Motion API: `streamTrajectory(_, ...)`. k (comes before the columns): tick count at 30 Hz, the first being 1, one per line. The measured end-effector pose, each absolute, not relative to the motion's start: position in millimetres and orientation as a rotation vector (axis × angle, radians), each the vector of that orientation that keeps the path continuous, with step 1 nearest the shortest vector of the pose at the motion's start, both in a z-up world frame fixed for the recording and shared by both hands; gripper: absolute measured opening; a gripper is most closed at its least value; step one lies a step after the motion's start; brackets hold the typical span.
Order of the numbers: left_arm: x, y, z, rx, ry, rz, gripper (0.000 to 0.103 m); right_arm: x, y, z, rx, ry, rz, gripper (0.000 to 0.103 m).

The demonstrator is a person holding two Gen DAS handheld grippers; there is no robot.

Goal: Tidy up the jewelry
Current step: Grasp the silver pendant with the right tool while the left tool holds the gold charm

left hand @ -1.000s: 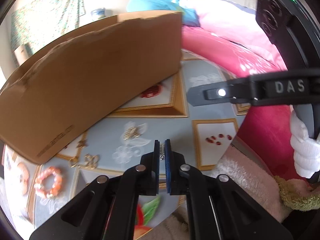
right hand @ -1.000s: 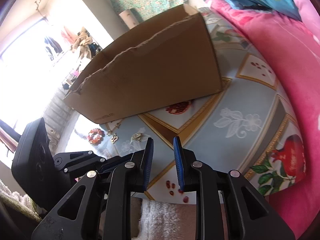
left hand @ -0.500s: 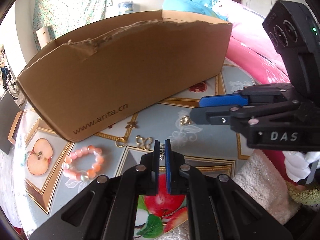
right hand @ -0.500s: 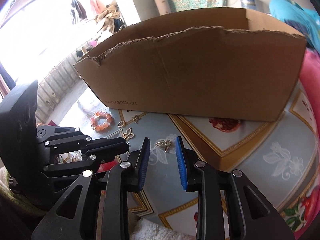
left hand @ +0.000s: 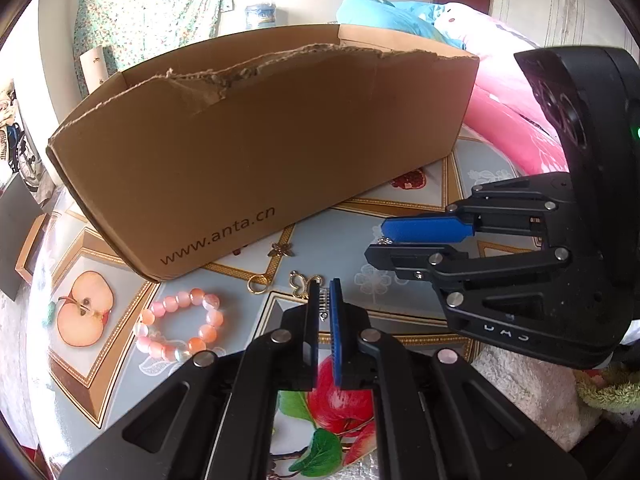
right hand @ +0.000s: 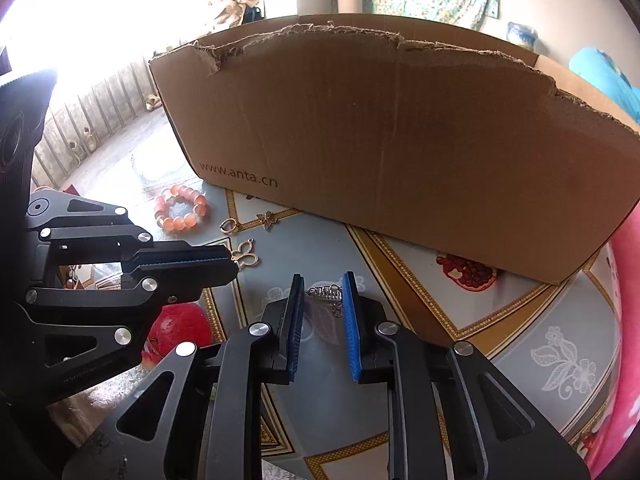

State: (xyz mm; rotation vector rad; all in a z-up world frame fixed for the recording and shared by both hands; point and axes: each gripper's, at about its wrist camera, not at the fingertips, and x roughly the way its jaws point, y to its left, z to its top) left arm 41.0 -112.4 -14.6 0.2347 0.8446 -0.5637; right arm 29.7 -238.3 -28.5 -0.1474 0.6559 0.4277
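Right wrist view: right gripper (right hand: 322,292), jaws apart, frames a small chain piece (right hand: 329,293) lying on the tablecloth (right hand: 500,344); a cardboard box (right hand: 400,152) at 12 o'clock reads "www.anta.cn". Left gripper (left hand: 325,300) is nearly closed, a pink bead bracelet (left hand: 178,326) at its 9 o'clock.

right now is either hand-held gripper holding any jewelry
No. The left hand-held gripper is shut on nothing. The right hand-held gripper is open, with the small chain piece lying on the table beyond its tips.

Pink bead bracelet (left hand: 178,326), gold charms (left hand: 305,283), flat on tablecloth
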Motion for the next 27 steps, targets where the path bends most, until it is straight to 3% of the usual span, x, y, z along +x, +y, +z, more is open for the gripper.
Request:
streamTrajectory(3,39,-110,-12,0.235,0.837,-0.564,0.004,26,-240,-27,-0.143,0.652,0.422,0.015)
streamTrajectory(5,38,-110,-10,0.233,0.831,-0.564,0.004,24,-244,-27,-0.134,0.65,0.424,0.004)
streamTrajectory(27,20,-93,13,0.224,0.765,-0.57,0.004,-11,-288,11,-0.003,0.534,0.391,0.0)
